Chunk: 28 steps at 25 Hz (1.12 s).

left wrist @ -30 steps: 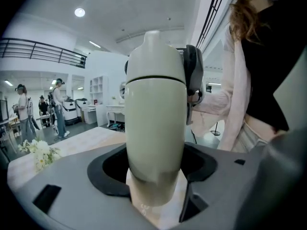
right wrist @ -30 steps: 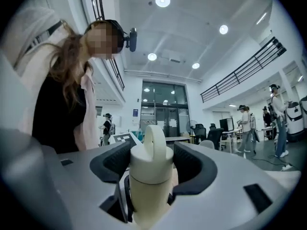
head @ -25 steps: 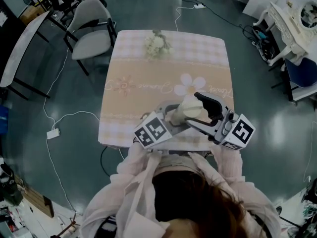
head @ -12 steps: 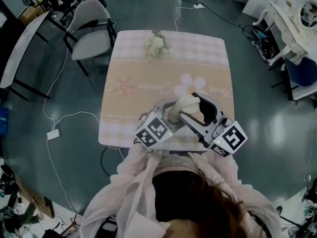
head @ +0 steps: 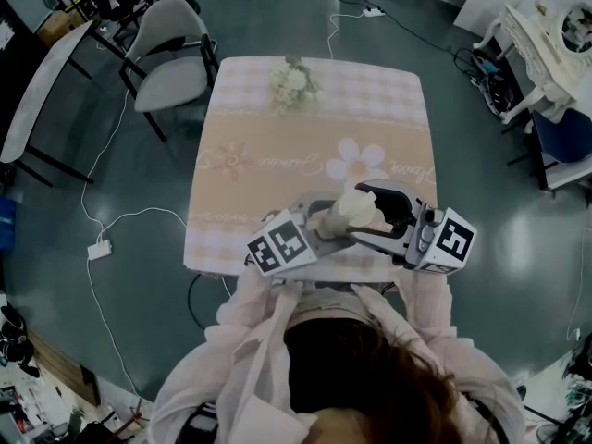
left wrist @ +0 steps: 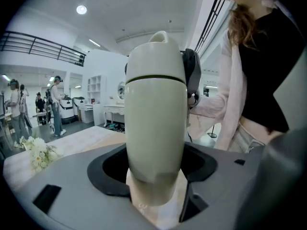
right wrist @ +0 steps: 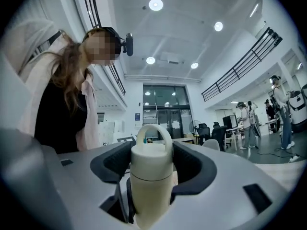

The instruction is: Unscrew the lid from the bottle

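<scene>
Bottle (head: 344, 213): a cream, rounded flask held between my two grippers, over the near edge of the table (head: 231, 211), right in front of my body. Its lid (right wrist: 151, 159) is the same cream colour, with a loop handle arching over the top. A thin dark seam marks where the lid meets the body.

My left gripper (left wrist: 156, 169) is clamped on the lower body of the bottle. In the left gripper view its dark pads (left wrist: 111, 170) sit against both sides, and the bottle rises up from between them and fills the middle of the picture. A patch of cloth shows just under the bottle's base. I cannot tell whether the base touches it.

My right gripper (right wrist: 153, 166) comes in from the other side and takes the lid end. Its jaws are closing, with the lid between them. In the right gripper view the dark pads meet the lid's two sides, and the loop handle stands up above them.

From my head view the grippers point toward each other, the bottle bridging them, marker cubes turned toward me.

The table wears a peach and pink cloth with a white flower print. A small bunch of pale flowers (head: 294, 83) lies near its far edge, well apart from the bottle. A grey chair (head: 171, 58) stands beyond the table's far left corner.
</scene>
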Available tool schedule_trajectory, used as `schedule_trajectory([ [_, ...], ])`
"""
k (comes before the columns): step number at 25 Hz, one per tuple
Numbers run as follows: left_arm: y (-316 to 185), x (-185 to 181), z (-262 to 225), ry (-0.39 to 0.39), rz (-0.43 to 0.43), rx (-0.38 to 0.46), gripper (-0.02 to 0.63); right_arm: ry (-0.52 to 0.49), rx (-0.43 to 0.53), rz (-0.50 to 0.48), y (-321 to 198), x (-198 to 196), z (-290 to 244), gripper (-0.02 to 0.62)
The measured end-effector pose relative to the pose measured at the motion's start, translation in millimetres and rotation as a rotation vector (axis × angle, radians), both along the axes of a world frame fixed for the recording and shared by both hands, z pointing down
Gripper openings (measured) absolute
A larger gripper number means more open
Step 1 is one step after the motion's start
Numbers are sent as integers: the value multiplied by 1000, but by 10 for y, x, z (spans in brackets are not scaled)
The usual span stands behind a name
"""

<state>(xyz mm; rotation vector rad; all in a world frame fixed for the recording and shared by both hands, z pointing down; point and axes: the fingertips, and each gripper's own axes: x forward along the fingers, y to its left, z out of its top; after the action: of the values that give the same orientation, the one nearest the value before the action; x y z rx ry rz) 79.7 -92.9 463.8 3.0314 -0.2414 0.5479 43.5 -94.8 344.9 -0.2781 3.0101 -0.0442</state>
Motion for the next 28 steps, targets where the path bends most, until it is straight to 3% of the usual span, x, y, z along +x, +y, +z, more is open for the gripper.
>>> schedule_trajectory([
  [8, -340, -106, 16, -11, -210, 5, 313, 63, -47, 274, -250, 12, 116, 346],
  [12, -346, -90, 13, -16, -214, 4, 313, 101, -57, 346, -296, -37, 153, 347],
  [14, -318, -65, 18, -20, -201, 1, 313, 97, -64, 361, -309, -42, 146, 317],
  [20, -226, -66, 24, -15, -141, -12, 313, 79, -81, 259, -234, -68, 148, 291],
  [25, -19, -21, 7, 2, 3, -11, 313, 81, -11, 67, -24, -75, 130, 291],
  [28, 56, 6, -1, 12, 46, -13, 313, 60, -5, 22, 42, -54, 119, 291],
])
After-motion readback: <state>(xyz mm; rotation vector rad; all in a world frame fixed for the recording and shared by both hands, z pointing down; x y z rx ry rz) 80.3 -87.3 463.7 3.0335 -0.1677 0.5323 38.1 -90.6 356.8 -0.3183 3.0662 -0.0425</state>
